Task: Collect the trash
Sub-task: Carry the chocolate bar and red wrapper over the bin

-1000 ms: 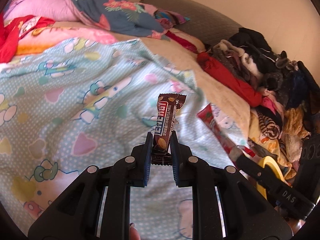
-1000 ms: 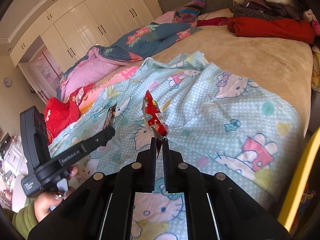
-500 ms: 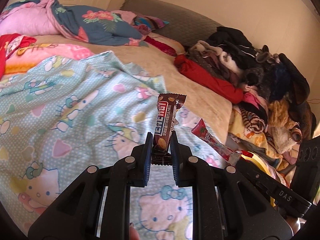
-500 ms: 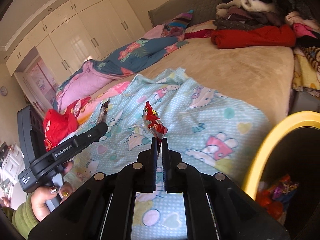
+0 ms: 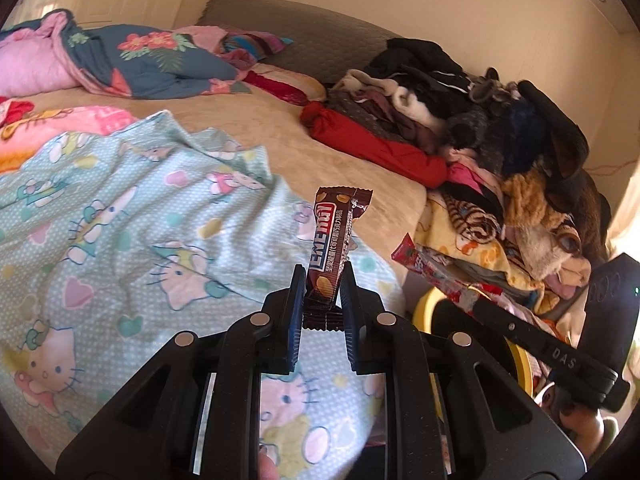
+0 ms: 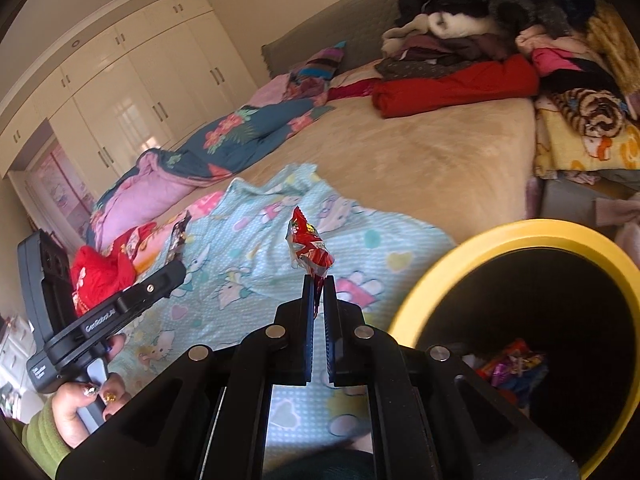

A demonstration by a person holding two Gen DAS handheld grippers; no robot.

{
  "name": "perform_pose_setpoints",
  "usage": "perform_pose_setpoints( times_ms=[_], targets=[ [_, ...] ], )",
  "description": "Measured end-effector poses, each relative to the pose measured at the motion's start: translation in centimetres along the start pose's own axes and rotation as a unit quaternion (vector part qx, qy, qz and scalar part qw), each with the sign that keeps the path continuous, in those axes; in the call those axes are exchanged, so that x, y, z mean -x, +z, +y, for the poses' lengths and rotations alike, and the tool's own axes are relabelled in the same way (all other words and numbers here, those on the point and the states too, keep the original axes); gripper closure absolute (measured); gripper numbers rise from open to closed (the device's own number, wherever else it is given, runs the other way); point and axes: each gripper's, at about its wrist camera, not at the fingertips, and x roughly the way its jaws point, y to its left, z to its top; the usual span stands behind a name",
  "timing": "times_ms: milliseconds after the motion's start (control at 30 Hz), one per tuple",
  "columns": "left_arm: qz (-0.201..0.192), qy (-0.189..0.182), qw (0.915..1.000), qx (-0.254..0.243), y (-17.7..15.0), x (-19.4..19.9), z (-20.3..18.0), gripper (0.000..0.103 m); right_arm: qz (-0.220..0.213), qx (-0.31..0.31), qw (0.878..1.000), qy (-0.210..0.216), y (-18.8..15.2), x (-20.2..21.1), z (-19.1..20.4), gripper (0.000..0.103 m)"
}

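the left gripper (image 5: 322, 280) is clamped on a brown snack wrapper (image 5: 336, 240), held up over the bed's near edge. the right gripper (image 6: 319, 286) pinches a red wrapper (image 6: 308, 250) just beside the yellow bin (image 6: 500, 232). the red one is held only by its thin tip, so it may slip and fall outside the rim. only the right view shows trash already in the bin.

— What's the room like?
— A bedroom with cream walls (image 5: 460, 8), sunlit, and white wardrobes (image 6: 132, 92) along the far side.
— The bed (image 6: 420, 160)?
— Tan cover, a grey headboard (image 5: 320, 40) at its head, clothes (image 5: 460, 100) piled at one edge.
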Motion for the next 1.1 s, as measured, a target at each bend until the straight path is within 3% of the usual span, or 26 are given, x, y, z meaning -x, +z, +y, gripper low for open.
perform_pose_setpoints(
  times_ms=[467,1100],
  targets=[
    [0.018,-0.039,0.9975,-0.057,-1.6,0.0,-6.0,0.091,-0.027,-0.021,0.999,-0.04,0.1,5.3,-4.0,0.098],
    [0.037,-0.079,0.9889,-0.121,-3.7,-0.2,-11.1,0.091,-0.041,-0.076,0.993,-0.076,-0.2,10.0,-8.8,0.098]
  ],
)
